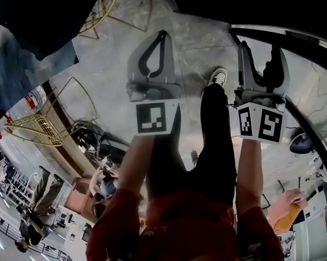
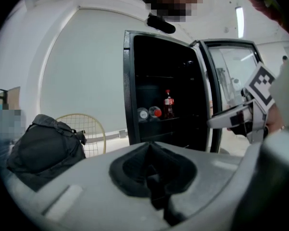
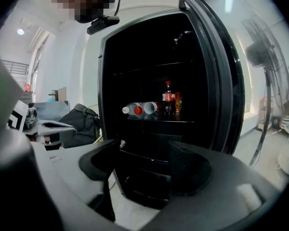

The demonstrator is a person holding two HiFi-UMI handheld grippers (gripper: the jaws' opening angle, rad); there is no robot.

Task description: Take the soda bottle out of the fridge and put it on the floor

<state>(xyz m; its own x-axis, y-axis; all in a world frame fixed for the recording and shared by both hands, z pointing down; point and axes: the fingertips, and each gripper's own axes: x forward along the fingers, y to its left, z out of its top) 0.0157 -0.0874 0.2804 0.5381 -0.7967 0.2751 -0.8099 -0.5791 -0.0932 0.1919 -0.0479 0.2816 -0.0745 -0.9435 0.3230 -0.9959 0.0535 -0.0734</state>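
R gripper [image 3: 144, 166] jaws wide, empty; L gripper [image 2: 151, 148] jaws closed together, empty. Fridge [image 2: 130, 90] door already open. Soda bottle [image 3: 169, 98] upright on fridge shelf, well apart from both. Grab, pull-out, set on floor [image 1: 114, 58]: all left to do.

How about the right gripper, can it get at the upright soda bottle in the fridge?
Probably yes: the fridge door stands open, the right gripper is open and empty, and nothing blocks the soda bottle.
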